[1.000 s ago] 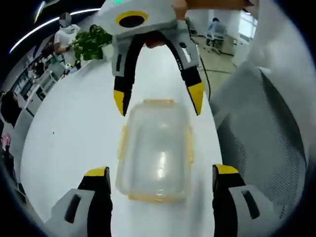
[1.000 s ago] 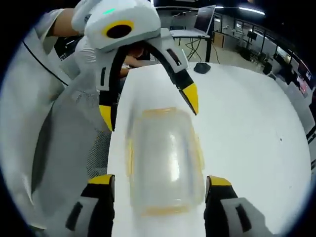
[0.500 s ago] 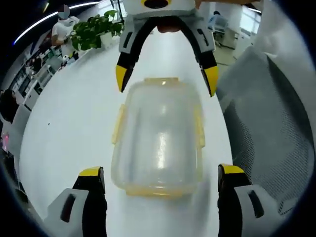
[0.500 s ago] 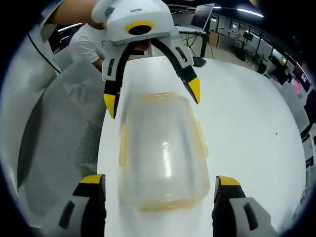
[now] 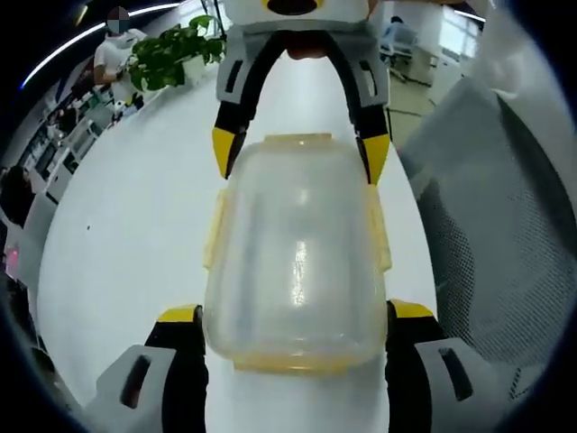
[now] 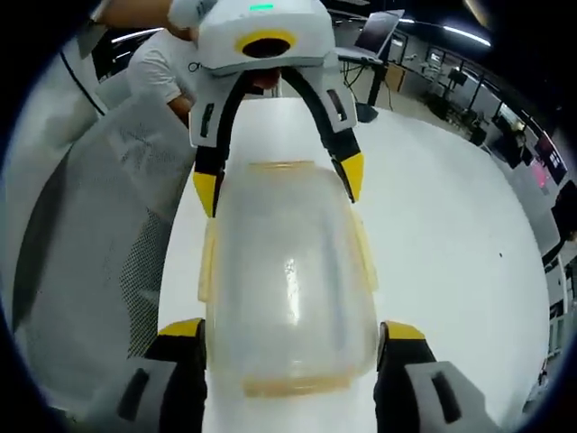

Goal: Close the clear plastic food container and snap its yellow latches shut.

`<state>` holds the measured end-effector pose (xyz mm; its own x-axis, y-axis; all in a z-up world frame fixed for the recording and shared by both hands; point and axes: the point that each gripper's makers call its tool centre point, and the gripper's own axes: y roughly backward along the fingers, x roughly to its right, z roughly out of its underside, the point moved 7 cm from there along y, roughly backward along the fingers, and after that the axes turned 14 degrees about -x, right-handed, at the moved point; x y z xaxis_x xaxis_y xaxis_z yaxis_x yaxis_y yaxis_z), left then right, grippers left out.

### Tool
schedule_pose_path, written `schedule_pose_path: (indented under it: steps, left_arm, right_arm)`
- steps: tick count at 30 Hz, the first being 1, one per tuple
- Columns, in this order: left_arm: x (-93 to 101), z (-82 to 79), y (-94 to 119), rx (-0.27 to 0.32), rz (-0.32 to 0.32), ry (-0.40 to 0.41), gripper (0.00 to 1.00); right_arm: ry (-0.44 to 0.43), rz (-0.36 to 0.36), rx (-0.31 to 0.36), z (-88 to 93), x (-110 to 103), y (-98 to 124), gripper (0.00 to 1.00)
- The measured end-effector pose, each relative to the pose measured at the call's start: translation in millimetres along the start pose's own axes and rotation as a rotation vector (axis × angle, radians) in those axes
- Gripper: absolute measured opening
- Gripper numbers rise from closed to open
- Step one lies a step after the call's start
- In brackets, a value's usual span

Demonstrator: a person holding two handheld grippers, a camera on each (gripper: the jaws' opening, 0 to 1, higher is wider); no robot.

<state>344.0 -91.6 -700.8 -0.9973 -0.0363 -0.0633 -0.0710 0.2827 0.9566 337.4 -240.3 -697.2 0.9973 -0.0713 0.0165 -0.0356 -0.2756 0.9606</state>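
While both grippers face each other across the white table (image 5: 135, 207), the clear plastic food container (image 5: 296, 253) lies flat on the tabletop between them, lid on top.

Left gripper view: the left gripper (image 5: 296, 317) has its yellow-tipped jaws spread apart, one on each side of the container's near end, tips just beside the container walls; actual contact cannot be judged. The right gripper (image 5: 299, 153) comes in from the far end, jaws likewise parted and straddling the far corners of the container. Yellow latches (image 5: 215, 230) run along the long sides and both short ends; the side ones appear splayed slightly outward (whether they are engaged cannot be told from here). A potted green plant (image 5: 167, 61) stands at the far edge of the table, with a person behind it. A grey mesh chair back (image 5: 487, 225) is close beside the table on the right of this view.

Right gripper view: same layout seen from the opposite end. The right gripper (image 6: 290, 336) flanks the near end of the container (image 6: 287, 271) with jaws apart; the left gripper (image 6: 278, 180) brackets the far end, also open-jawed. The mesh chair (image 6: 108, 225) sits on the left side of this view. A dark monitor (image 6: 379, 32) shows on a desk in the background.
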Motion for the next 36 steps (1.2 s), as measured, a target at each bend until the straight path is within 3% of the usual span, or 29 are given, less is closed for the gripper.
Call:
schedule_pose_path:
  steps: [16, 36]
  left_arm:
    - [-1.7, 6.5, 1, 0.014, -0.007, -0.013, 0.8]
    - [-15.8, 80.6, 22, -0.004, -0.01, 0.0, 0.8]
  right_arm:
    - [-0.006, 0.001, -0.01, -7.8, 0, -3, 0.76]
    - [0.013, -0.003, -0.029, -84.8, 8, -25, 0.76]
